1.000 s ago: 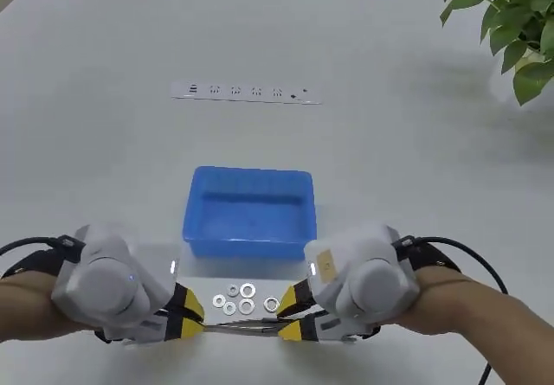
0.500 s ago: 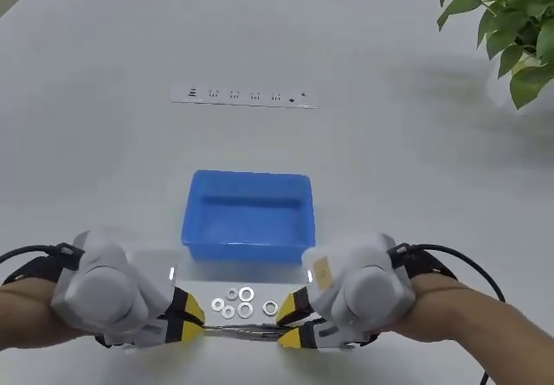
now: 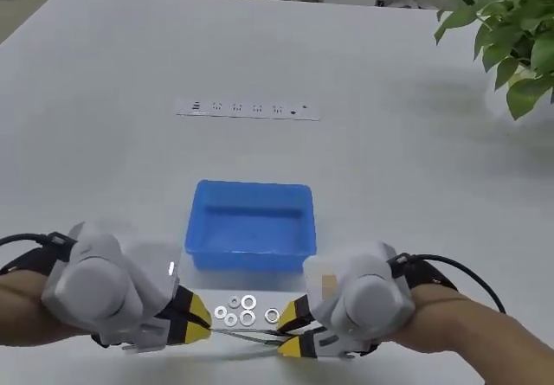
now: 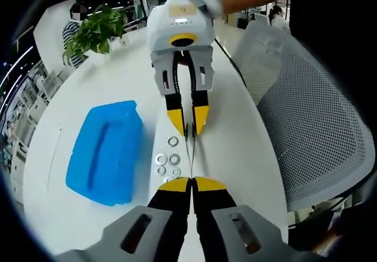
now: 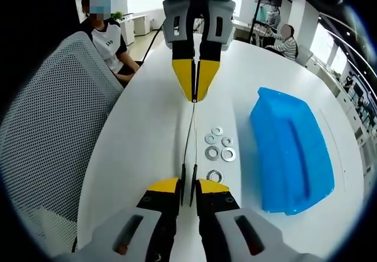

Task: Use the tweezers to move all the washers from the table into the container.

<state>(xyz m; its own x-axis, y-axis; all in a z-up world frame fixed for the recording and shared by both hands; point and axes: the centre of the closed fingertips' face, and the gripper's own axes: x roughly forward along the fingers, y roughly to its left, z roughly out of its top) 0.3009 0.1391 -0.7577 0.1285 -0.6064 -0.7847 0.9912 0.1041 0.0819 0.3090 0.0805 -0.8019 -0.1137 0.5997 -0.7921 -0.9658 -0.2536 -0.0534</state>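
Tweezers of thin silver metal (image 3: 247, 335) are being held at the table's near edge, gripped at both ends. The white, yellow-tipped left gripper (image 3: 206, 327) is being pressed fully closed on the narrow end, and the matching right gripper (image 3: 283, 337) is being closed almost as far on the two spread arms. Five flat silver washers (image 3: 247, 310) are lying on the white table (image 3: 389, 160), between the tweezers and the blue plastic container (image 3: 249, 259), just beside both.
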